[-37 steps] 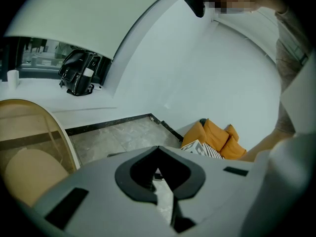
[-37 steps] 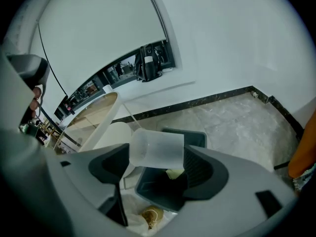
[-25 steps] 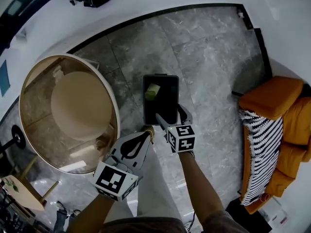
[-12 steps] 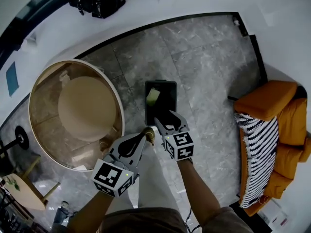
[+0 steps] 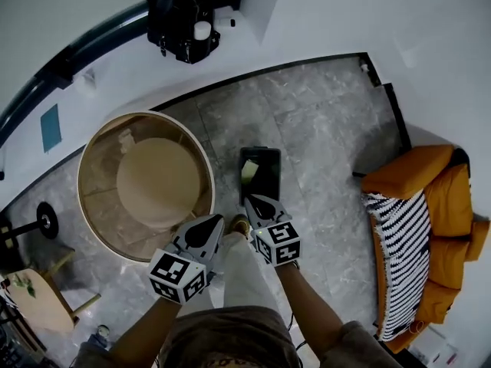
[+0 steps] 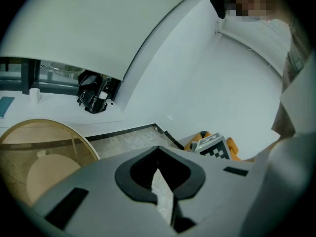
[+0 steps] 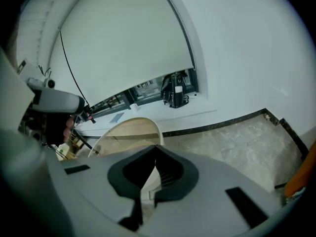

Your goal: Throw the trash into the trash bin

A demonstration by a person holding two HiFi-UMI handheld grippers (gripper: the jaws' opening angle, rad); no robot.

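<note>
Fingers of the right gripper (image 5: 253, 201) have just been closing and meet tip to tip with nothing between them; those of the left gripper (image 5: 217, 221) are clenched and empty as well; both grippers sit low in the middle of the head view, side by side but apart, above the person's legs (image 5: 245, 278); grey marble floor (image 5: 322, 129) fills the centre; a round glass-topped table (image 5: 100, 198) stands at the left, just beside the left gripper; an orange sofa (image 5: 418, 175) with a striped cloth (image 5: 399, 251) lies at the right edge; a black device (image 5: 188, 25) sits against the white wall (image 5: 345, 14) at the top; the dark trash bin (image 5: 268, 163) stands on the floor just above the right gripper's tips, nothing between them; the yellowish trash (image 5: 249, 172) lies inside it, at its left side
</note>
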